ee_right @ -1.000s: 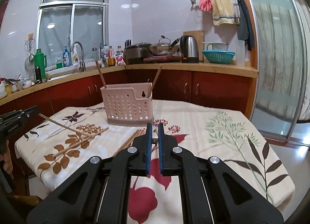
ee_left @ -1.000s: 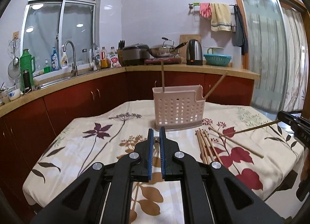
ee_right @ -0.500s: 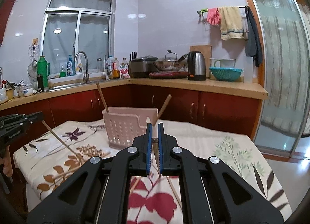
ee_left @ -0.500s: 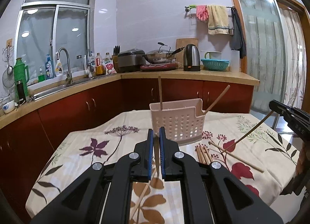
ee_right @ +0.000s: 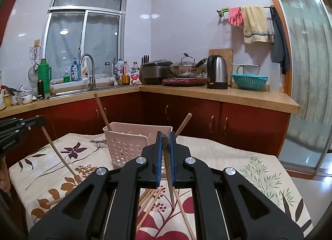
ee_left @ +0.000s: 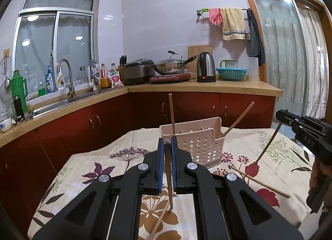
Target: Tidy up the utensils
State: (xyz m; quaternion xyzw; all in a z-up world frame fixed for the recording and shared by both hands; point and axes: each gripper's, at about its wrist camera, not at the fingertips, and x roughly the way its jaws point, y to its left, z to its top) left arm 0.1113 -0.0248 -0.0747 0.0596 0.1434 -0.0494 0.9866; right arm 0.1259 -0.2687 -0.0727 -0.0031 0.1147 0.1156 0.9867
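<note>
A pink perforated utensil basket (ee_left: 199, 146) stands on the floral tablecloth, with two chopsticks (ee_left: 171, 113) leaning in it; it also shows in the right wrist view (ee_right: 128, 146). My left gripper (ee_left: 167, 146) is shut on a wooden chopstick (ee_left: 169, 190) that hangs down, lifted above the table in front of the basket. My right gripper (ee_right: 166, 140) is shut on another chopstick (ee_right: 170, 188), also hanging down, right of the basket. Several loose chopsticks (ee_right: 149, 204) lie on the cloth below it.
The table (ee_left: 93, 169) with the floral cloth stands before red kitchen cabinets (ee_left: 83, 123). One chopstick (ee_left: 259, 181) lies on the cloth at the right. The worktop holds a sink, a wok, a kettle (ee_left: 205, 69) and a teal colander. A glass door (ee_right: 307, 74) is at the right.
Both grippers have risen from the table, each lifting its chopstick, which now hangs nearly upright instead of lying near the cloth. The basket has not moved.
</note>
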